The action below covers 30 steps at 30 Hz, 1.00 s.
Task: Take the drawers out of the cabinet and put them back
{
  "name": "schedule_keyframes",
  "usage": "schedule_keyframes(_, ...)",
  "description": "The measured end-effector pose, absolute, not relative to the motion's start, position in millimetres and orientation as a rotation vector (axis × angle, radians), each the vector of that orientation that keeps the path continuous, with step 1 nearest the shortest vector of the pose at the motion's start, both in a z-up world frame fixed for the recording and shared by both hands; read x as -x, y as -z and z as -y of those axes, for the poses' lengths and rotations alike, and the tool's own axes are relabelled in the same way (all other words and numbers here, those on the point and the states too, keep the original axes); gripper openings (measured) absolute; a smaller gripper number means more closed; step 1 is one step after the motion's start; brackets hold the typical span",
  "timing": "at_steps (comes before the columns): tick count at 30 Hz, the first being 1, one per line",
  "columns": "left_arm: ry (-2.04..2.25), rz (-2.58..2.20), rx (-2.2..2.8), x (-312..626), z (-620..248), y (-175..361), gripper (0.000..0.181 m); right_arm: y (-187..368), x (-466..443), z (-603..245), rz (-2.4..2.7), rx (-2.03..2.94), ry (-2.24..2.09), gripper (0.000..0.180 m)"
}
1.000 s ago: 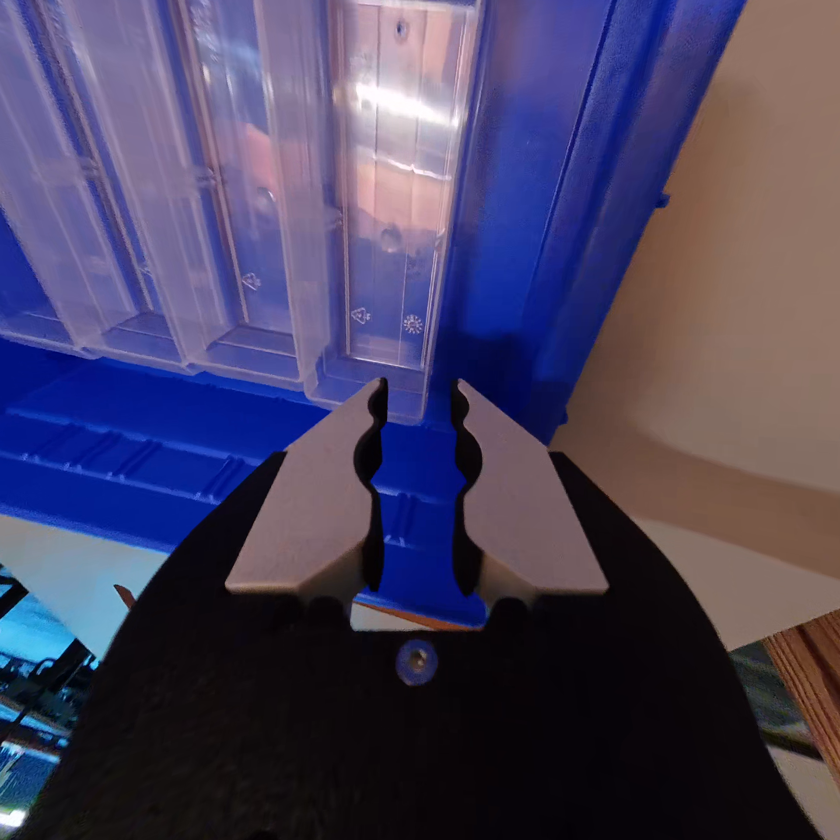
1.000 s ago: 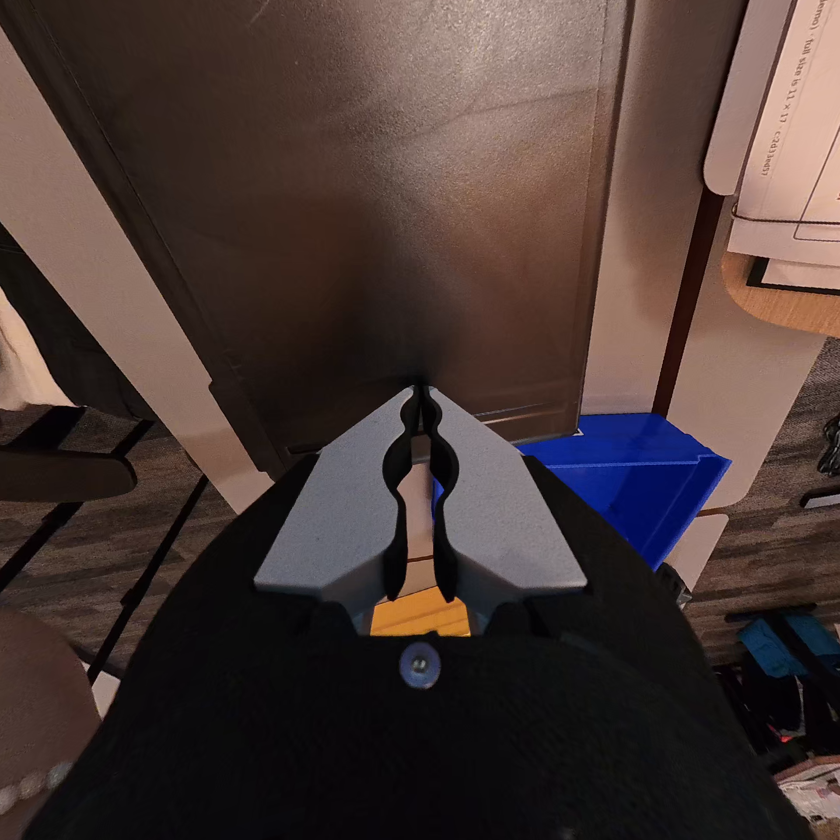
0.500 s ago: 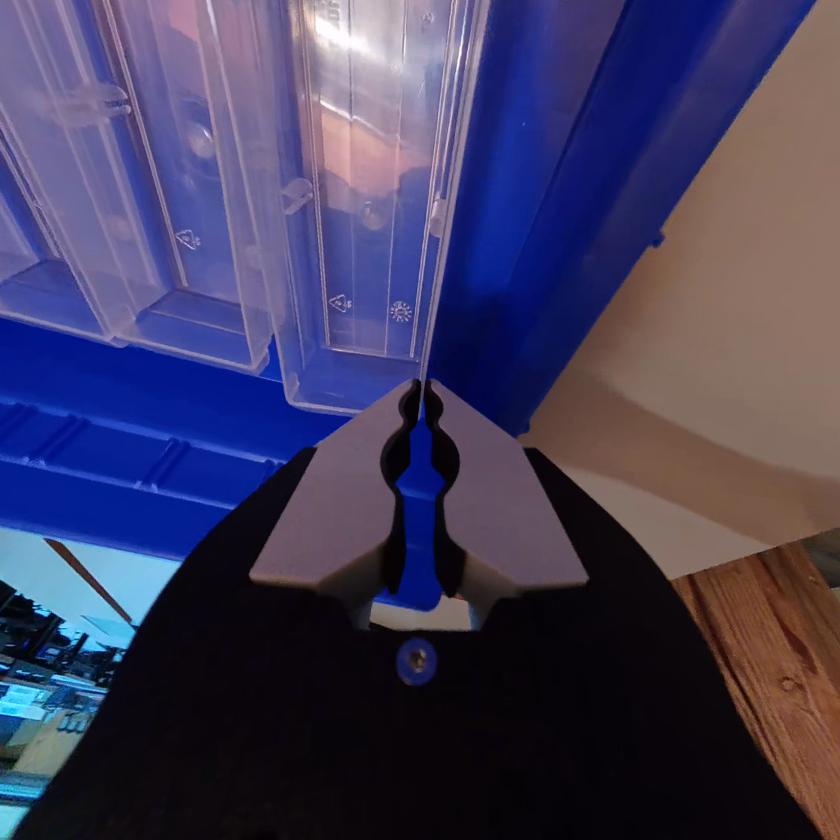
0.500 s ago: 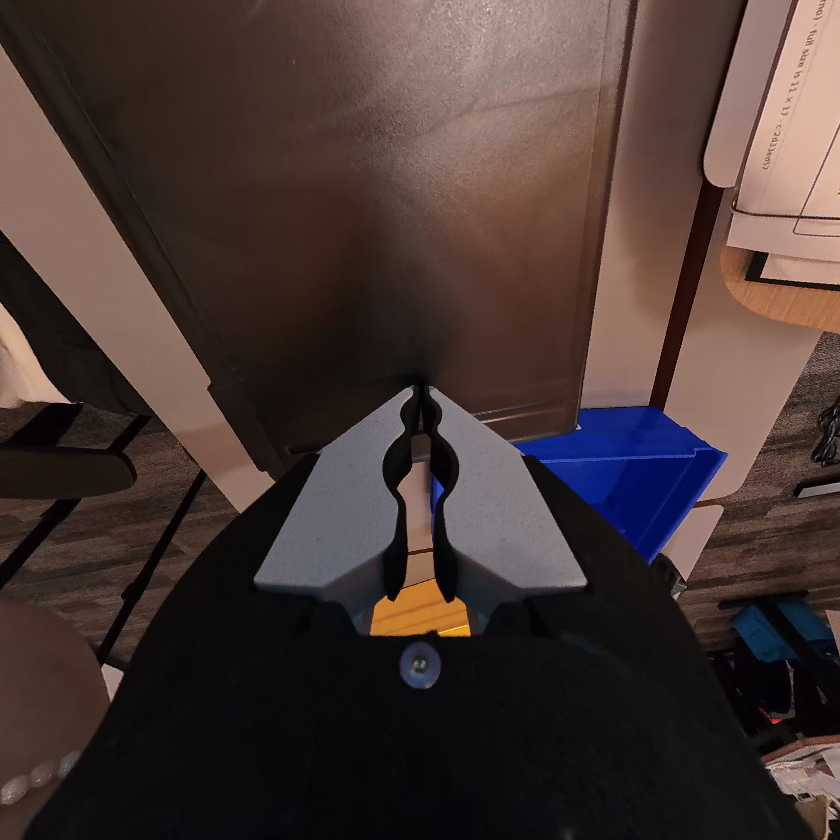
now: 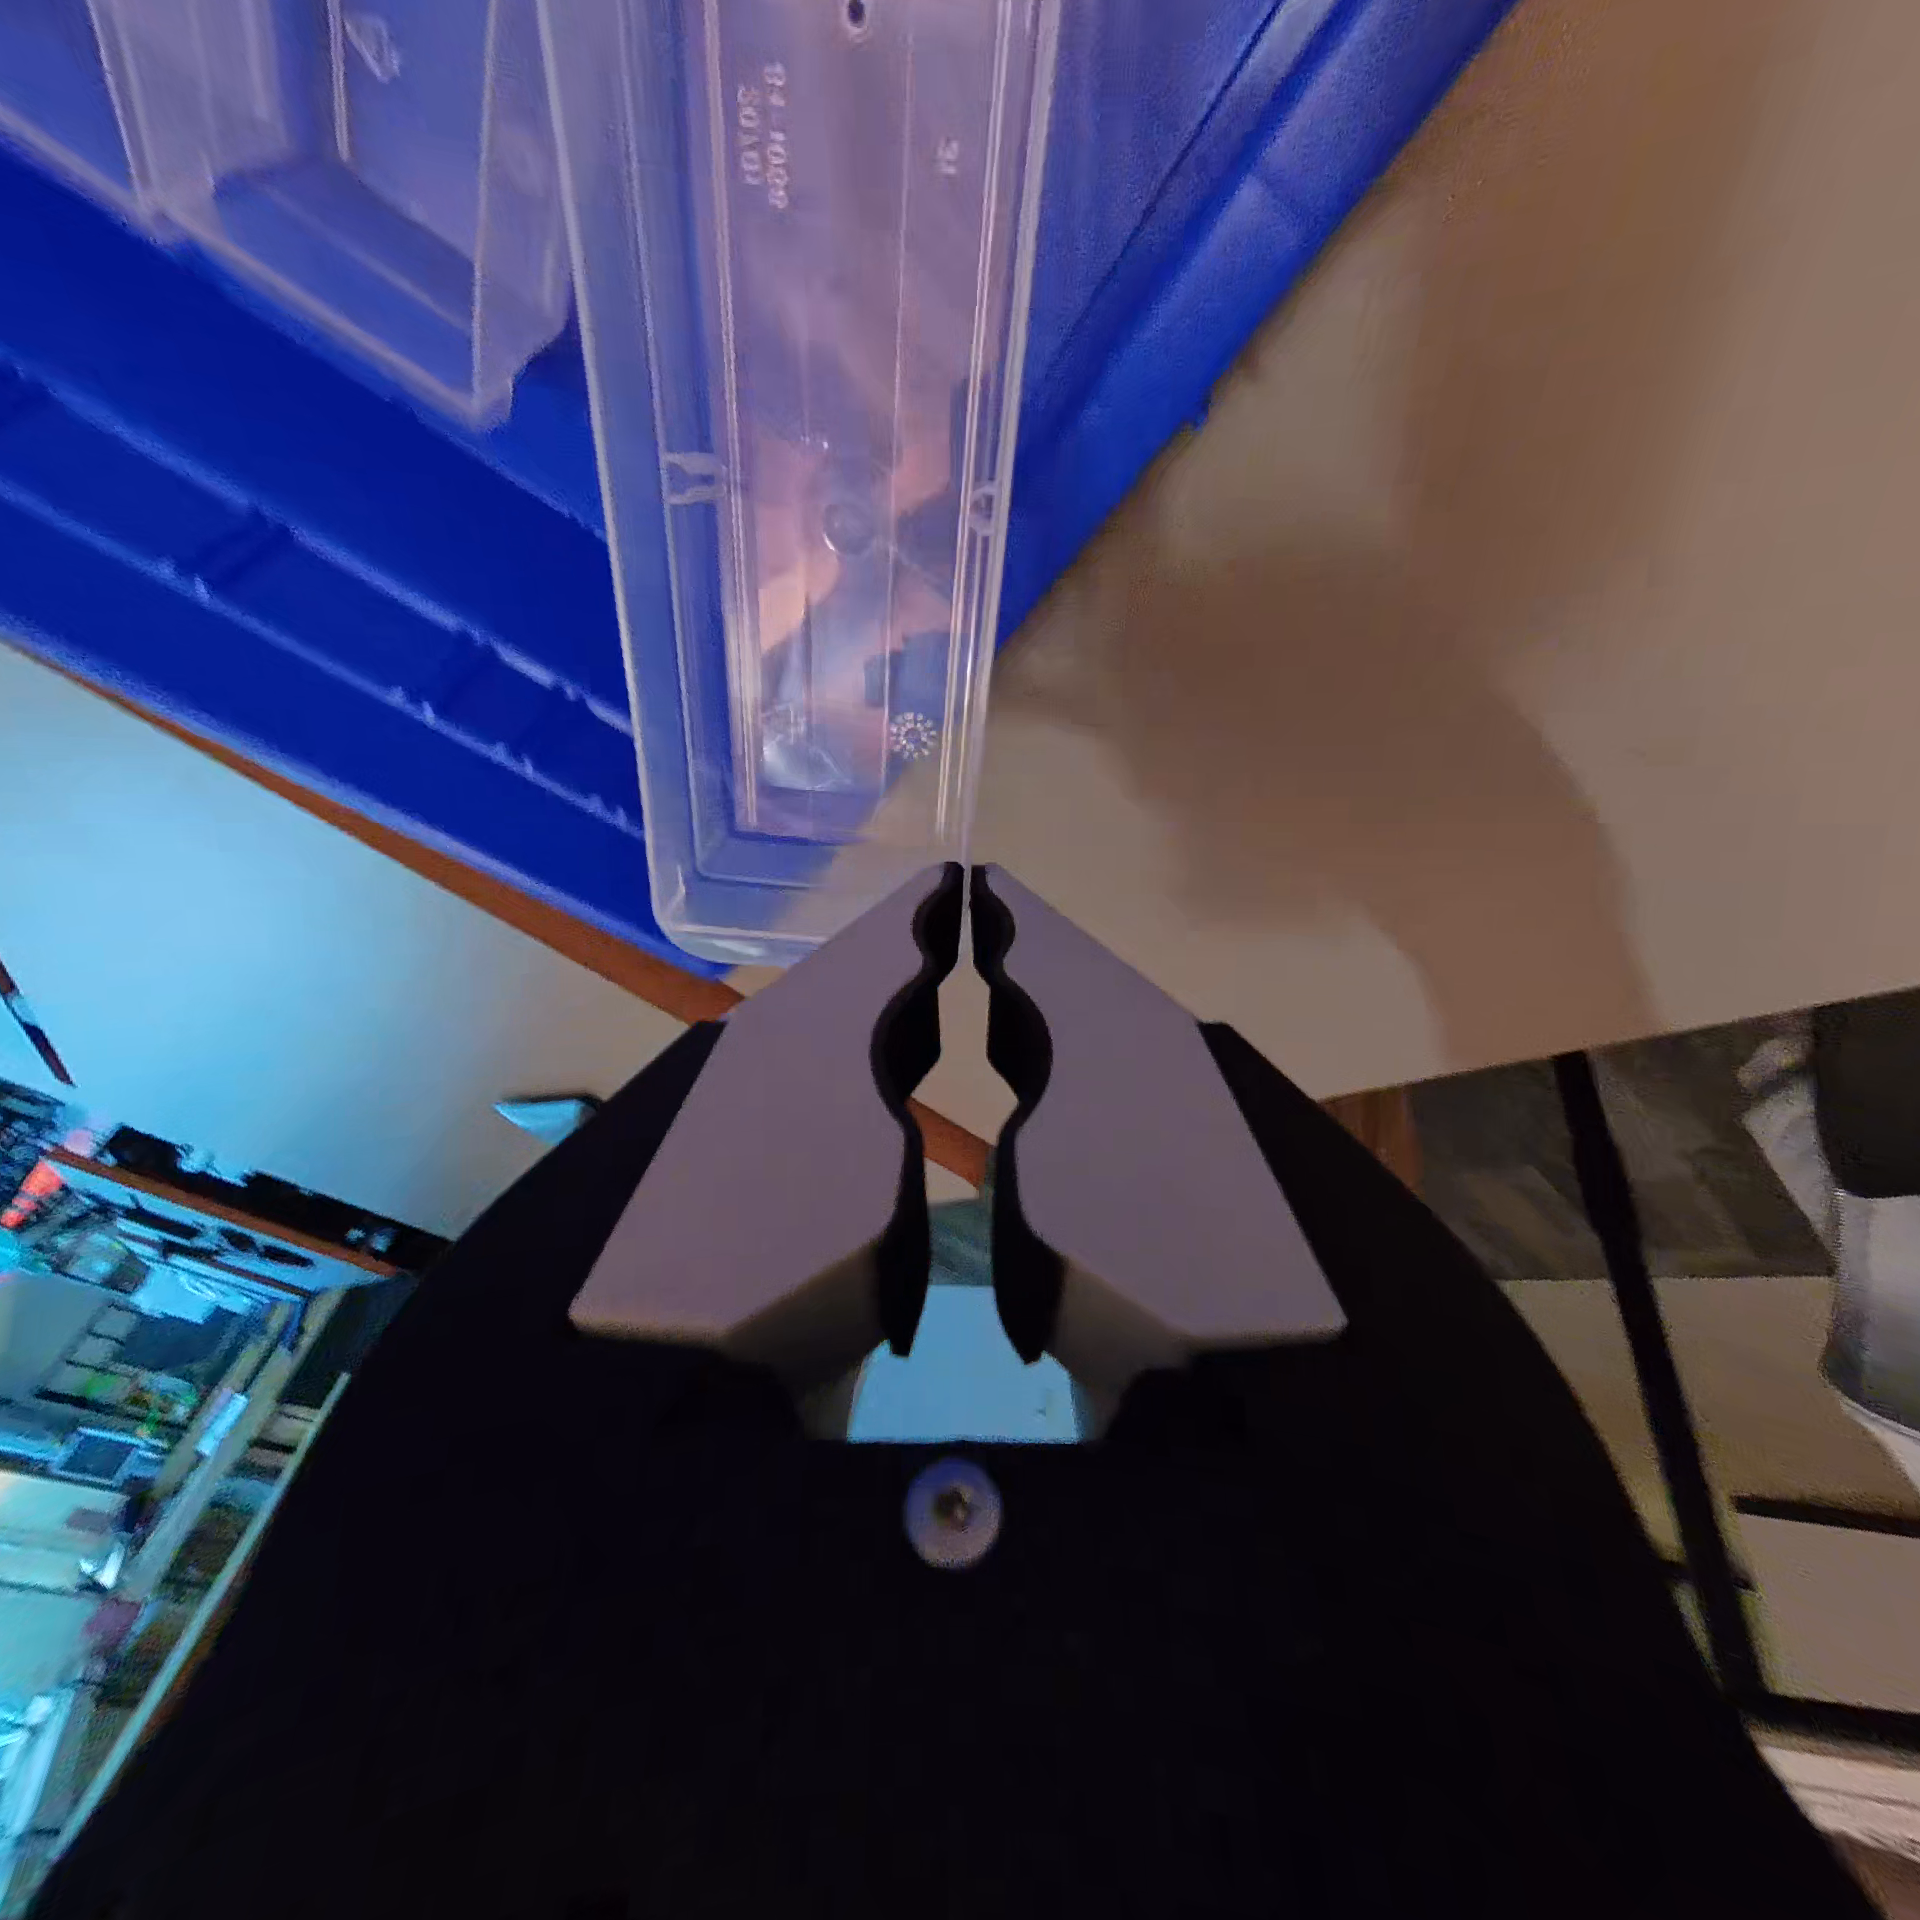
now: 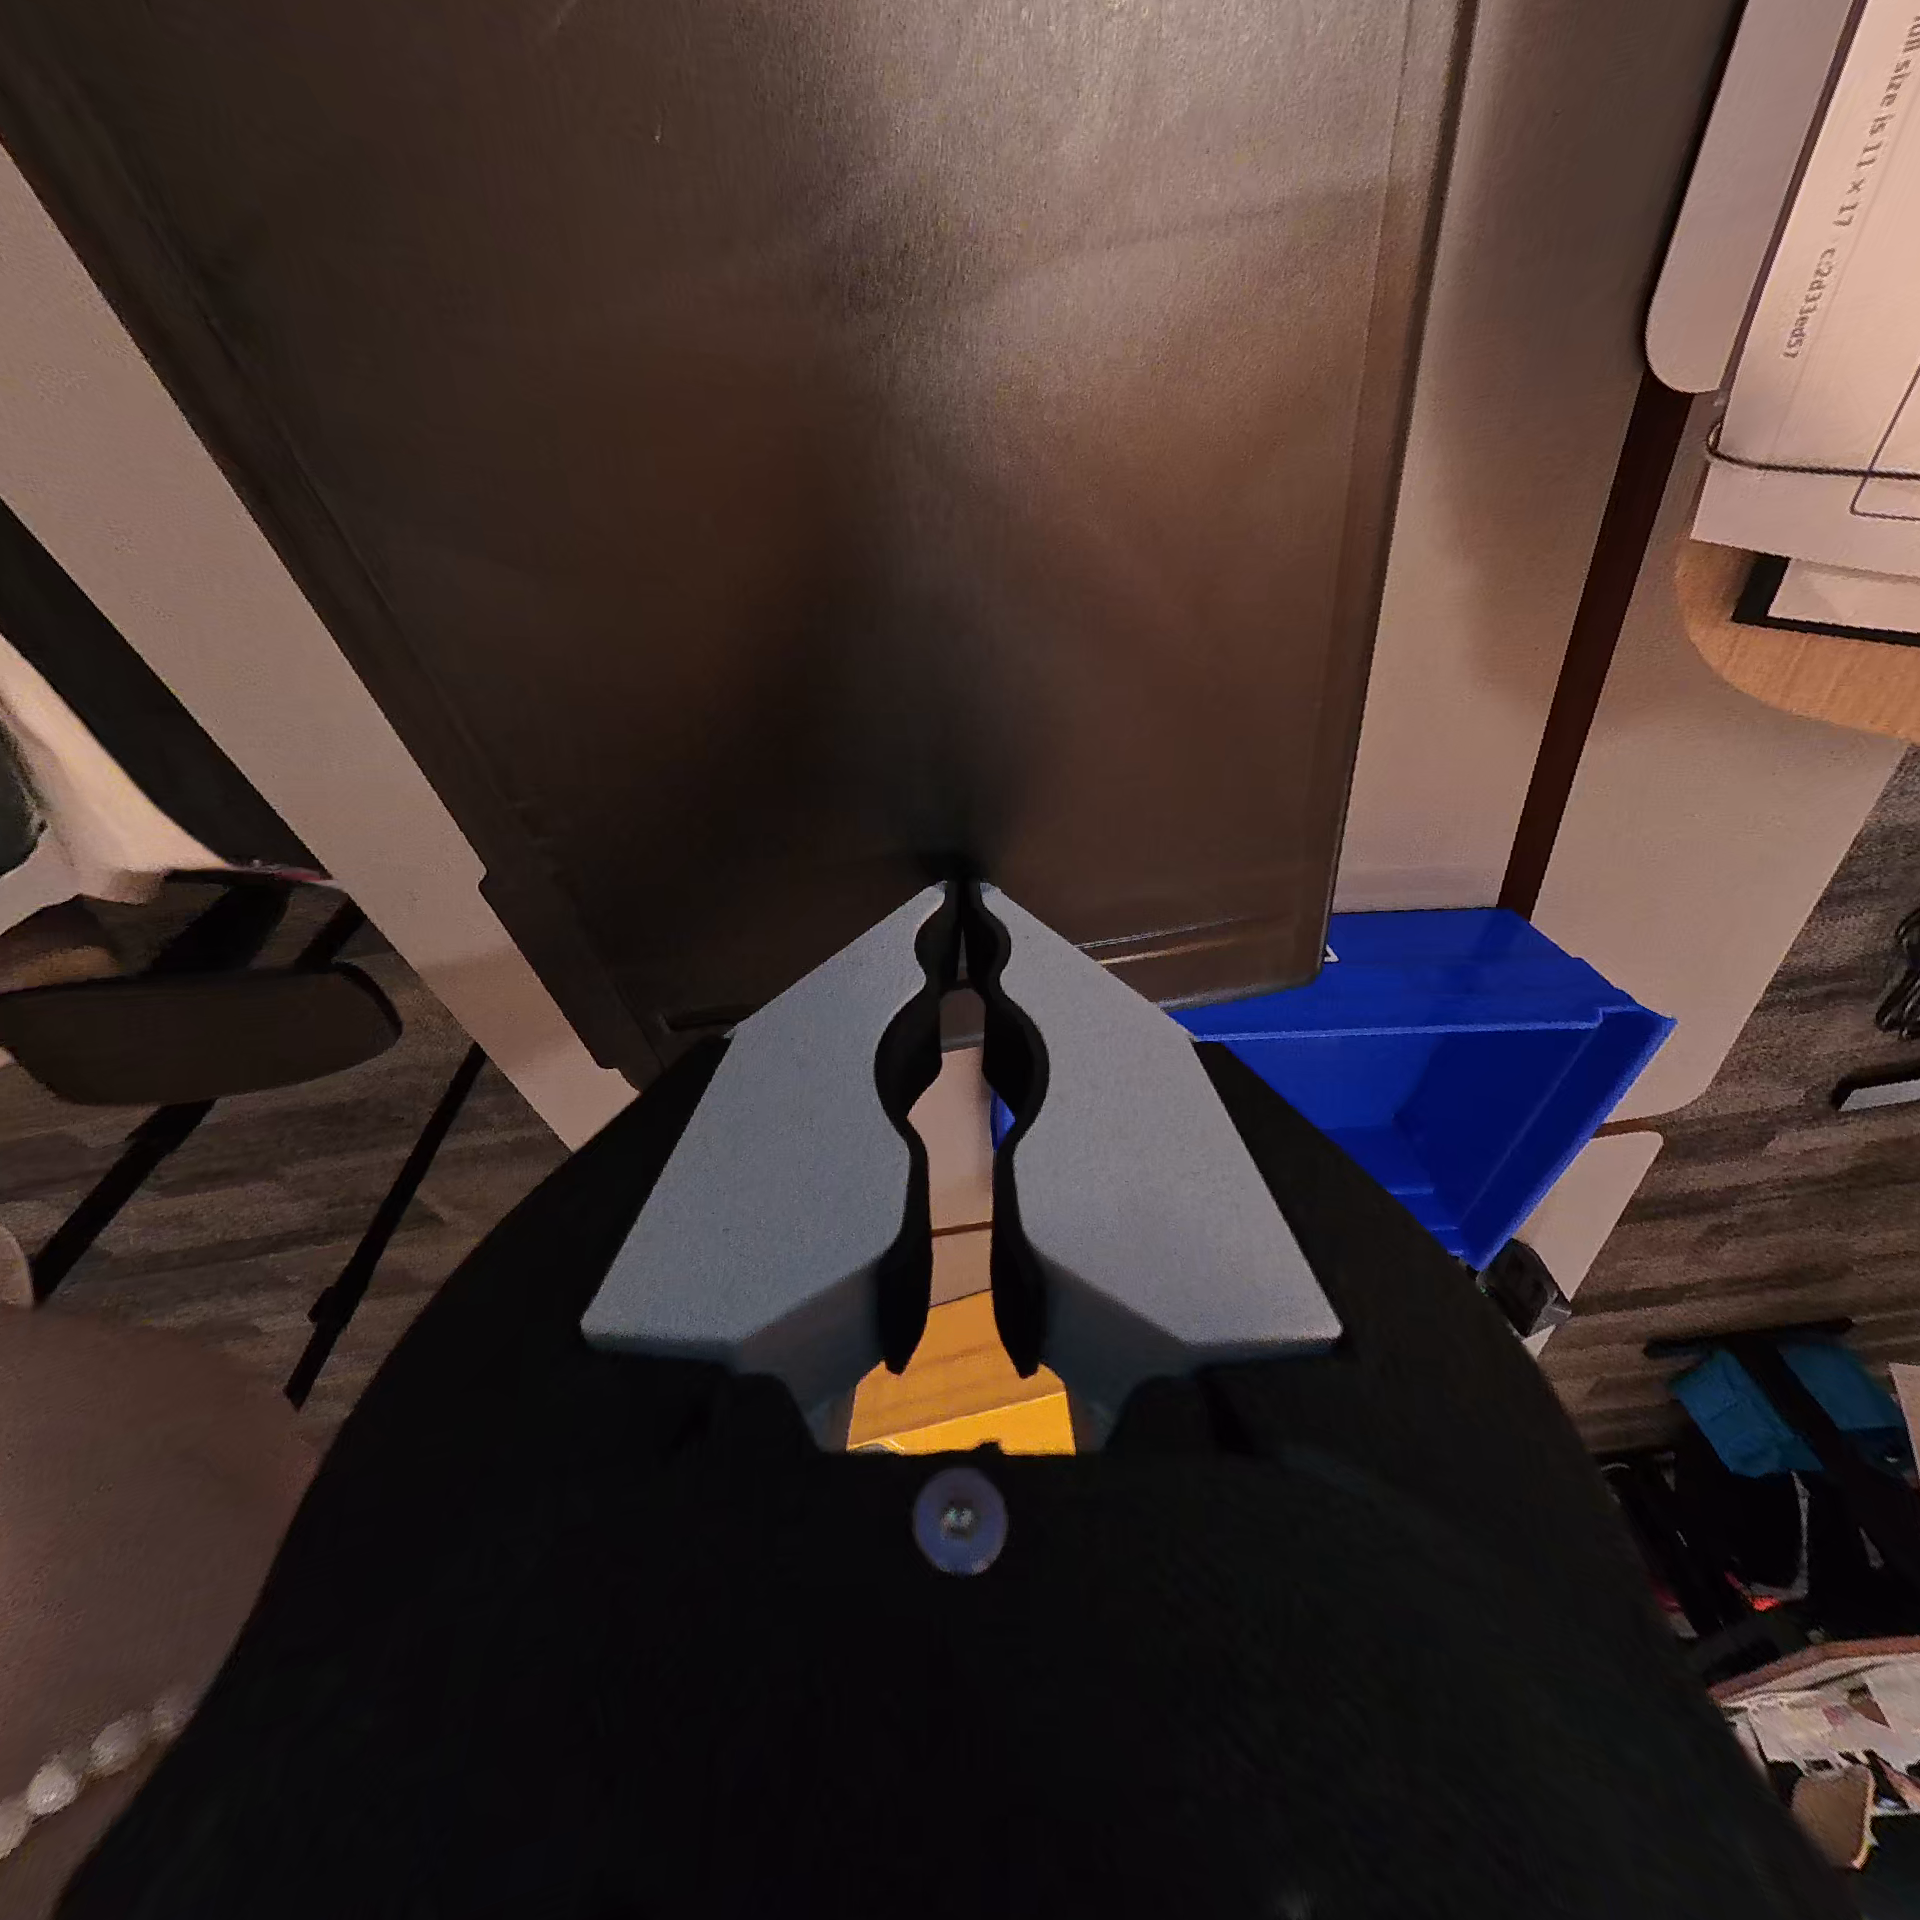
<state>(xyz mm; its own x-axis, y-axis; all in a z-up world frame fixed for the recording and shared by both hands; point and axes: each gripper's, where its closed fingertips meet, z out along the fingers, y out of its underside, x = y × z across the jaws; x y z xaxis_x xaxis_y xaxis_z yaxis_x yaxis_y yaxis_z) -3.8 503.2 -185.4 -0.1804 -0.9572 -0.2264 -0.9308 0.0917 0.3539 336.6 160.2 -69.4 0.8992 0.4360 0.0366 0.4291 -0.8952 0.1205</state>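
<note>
Now, left claw [image 5: 964, 878] clamped on clear ribbed plastic drawer [image 5: 821, 468] wall.

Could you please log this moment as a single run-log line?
left gripper: shut on clear drawer wall | drawer: partly out of blue cabinet | right gripper: shut on dark panel

Clear drawer sliding out of the blue cabinet

The left gripper [image 5: 964, 883], now pinching the clear drawer [image 5: 821, 499] by its side wall, is drawing it out past its neighbouring drawers [image 5: 343, 197].
</note>
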Motion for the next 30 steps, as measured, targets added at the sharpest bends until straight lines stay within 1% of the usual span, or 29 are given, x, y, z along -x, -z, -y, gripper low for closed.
schedule_keyframes(1, 0.663, 2.243, -1.996, 8, -498, 179, 0.000, 69, -337, -160, -0.682, -2.951, -0.092, 0.000)
schedule_keyframes(10, 0.321, 2.033, -2.088, 23, -393, 146, 0.000, 69, -336, -160, -0.720, -2.928, -0.075, 0.000)
schedule_keyframes(14, 0.175, 1.984, -2.025, 21, -331, 141, 0.000, 69, -336, -160, -0.717, -2.931, -0.073, 0.000)
schedule_keyframes(21, 0.046, 1.915, -1.922, 13, -237, 139, 0.000, 69, -337, -160, -0.742, -2.927, -0.107, 0.000)
schedule_keyframes(25, -0.065, 1.870, -1.982, -11, -206, 137, 0.000, 69, -336, -160, -0.744, -2.940, -0.078, 0.000)
schedule_keyframes(30, -0.081, 1.820, -2.143, -39, -203, 139, 0.000, 69, -336, -160, -0.705, -2.950, -0.045, 0.000)
